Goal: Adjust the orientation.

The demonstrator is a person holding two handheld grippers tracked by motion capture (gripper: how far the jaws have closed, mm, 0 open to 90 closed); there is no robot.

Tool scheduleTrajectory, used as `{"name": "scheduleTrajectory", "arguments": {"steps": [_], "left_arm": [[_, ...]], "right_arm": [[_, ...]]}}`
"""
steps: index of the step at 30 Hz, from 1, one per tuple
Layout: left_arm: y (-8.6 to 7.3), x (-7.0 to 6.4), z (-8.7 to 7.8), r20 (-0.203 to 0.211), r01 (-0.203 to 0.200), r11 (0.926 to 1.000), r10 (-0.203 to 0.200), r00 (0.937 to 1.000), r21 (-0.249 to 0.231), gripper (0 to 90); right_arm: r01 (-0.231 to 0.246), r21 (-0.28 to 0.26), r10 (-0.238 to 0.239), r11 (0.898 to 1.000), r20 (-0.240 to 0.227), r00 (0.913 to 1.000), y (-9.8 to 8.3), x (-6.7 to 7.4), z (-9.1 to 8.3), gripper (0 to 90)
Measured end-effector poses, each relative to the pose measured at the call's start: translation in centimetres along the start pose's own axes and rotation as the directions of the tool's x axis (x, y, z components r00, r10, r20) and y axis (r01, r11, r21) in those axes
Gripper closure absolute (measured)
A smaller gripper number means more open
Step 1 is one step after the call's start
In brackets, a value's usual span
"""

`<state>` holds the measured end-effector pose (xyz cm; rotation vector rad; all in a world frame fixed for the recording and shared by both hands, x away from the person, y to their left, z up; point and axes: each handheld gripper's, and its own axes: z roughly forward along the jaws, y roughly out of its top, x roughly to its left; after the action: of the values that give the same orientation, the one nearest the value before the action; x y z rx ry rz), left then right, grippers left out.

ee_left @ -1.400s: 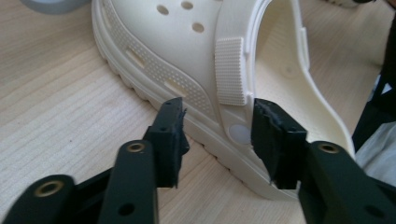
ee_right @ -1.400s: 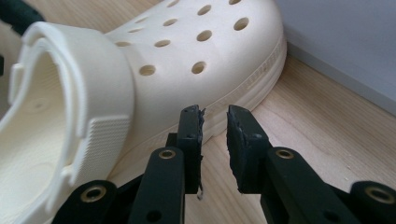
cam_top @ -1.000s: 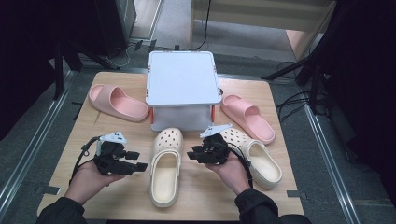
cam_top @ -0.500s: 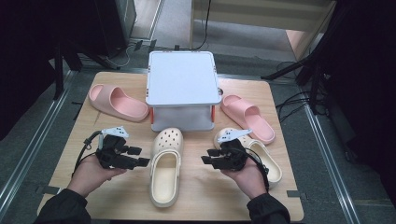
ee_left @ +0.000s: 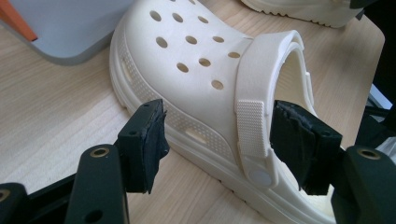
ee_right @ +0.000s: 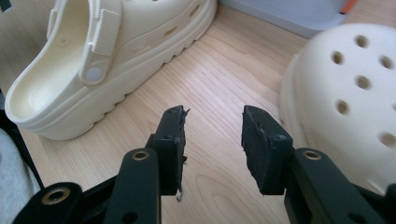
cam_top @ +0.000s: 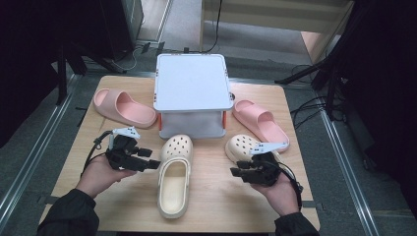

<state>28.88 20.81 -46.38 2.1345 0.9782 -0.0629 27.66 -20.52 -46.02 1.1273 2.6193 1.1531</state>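
Two grippers close in on a pair of cream clogs beside a lidded storage box

My left gripper (ee_left: 217, 140) stands jaws apart, straddling the middle clog's (cam_top: 173, 174) sidewall unclamped; my right gripper (ee_right: 212, 140), jaws just opened and empty, sits beside the second clog (cam_top: 244, 146). Closing now could pinch the loose heel strap (ee_left: 252, 126) alone, and it might swivel, dumping the clog.
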Motion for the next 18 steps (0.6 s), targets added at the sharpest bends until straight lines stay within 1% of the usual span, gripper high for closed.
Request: {"name": "scheduleTrajectory", "arguments": {"steps": [2, 3, 6, 9, 11, 14, 16, 18], "left_arm": [[0.2, 0.1, 0.2, 0.003, -0.007, 1.0, 0.007, 1.0, 0.003, 35.8], [0.4, 0.2, 0.3, 0.007, -0.005, 0.9999, 0.005, 1.0, 0.009, 35.7], [0.7, 0.4, 0.5, 0.016, 0.002, 1.0, -0.002, 0.9999, 0.008, 35.8], [1.0, 0.6, 0.7, 0.016, 0.003, 1.0, -0.003, 0.9999, 0.008, 35.8], [1.1, 0.7, 0.8, 0.017, -0.004, 0.9999, 0.004, 0.9998, 0.009, 35.7], [1.3, 0.8, 0.8, 0.021, -0.004, 1.0, 0.003, 0.9998, 0.006, 35.7], [1.3, 1.0, 0.8, 0.024, 0.013, 0.9999, -0.013, 0.9996, 0.005, 35.7], [1.3, 1.1, 0.7, 0.02, 0.015, 0.9999, -0.016, 0.9997, 0.007, 35.7]], "right_arm": [[-0.013, -0.006, 0.013, 1.0, 0.008, 0.9999, -0.4, -0.4, -0.6, 61.1], [-0.021, -0.006, 0.021, 1.0, 0.014, 0.9997, -0.5, -0.5, -0.8, 61.1], [-0.035, -0.014, 0.036, 0.999, 0.038, 0.9987, -1.1, -0.9, -1.7, 60.6], [-0.048, -0.024, 0.05, 0.999, 0.057, 0.9971, -1.6, -1.4, -2.5, 60.2], [-0.06, -0.025, 0.062, 0.998, 0.081, 0.9948, -2.1, -1.8, -3.1, 60.1], [-0.075, -0.04, 0.078, 0.996, 0.097, 0.9922, -2.6, -2.4, -4.0, 59.9], [-0.085, -0.049, 0.09, 0.995, 0.109, 0.99, -2.9, -2.8, -4.5, 59.3], [-0.096, -0.056, 0.102, 0.994, 0.126, 0.9867, -3.1, -3.2, -4.7, 58.2]]}}
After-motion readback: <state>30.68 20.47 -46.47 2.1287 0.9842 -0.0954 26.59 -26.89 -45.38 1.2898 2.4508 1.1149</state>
